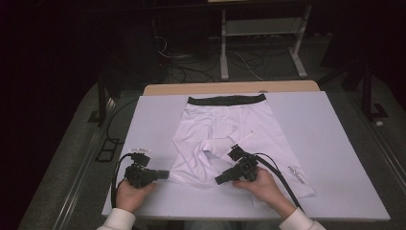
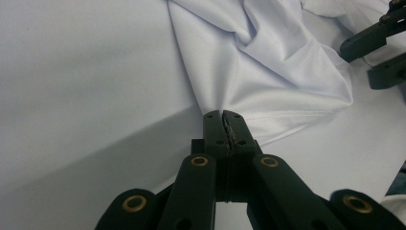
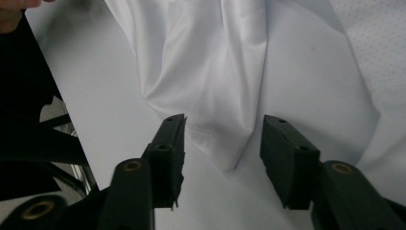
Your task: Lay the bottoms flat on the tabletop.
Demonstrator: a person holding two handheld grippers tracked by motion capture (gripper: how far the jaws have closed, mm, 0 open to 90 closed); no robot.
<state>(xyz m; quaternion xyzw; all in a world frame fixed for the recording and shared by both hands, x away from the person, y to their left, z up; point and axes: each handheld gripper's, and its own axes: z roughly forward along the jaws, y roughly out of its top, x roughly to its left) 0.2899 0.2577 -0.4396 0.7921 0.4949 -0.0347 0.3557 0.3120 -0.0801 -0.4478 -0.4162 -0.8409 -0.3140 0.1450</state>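
Observation:
White shorts (image 1: pixel 225 129) with a black waistband (image 1: pixel 226 100) lie flat on the white table cover (image 1: pixel 335 143), waistband at the far side. My left gripper (image 1: pixel 167 174) sits at the outer hem corner of the left leg. In the left gripper view it (image 2: pixel 224 115) is shut on that hem, with the cloth (image 2: pixel 268 62) wrinkled beyond it. My right gripper (image 1: pixel 218 180) lies low at the same leg's inner hem, pointing left. It (image 3: pixel 222 127) is open, and a fold of the hem (image 3: pixel 215 143) lies between its jaws on the table.
The right leg, with a small printed logo (image 1: pixel 297 175), runs under the person's right hand (image 1: pixel 263 184). The table's wooden far edge (image 1: pixel 230 88) borders a dark floor with cables (image 1: pixel 191 72) and a white frame (image 1: pixel 261 33). The near table edge (image 1: pixel 239 216) is close to both hands.

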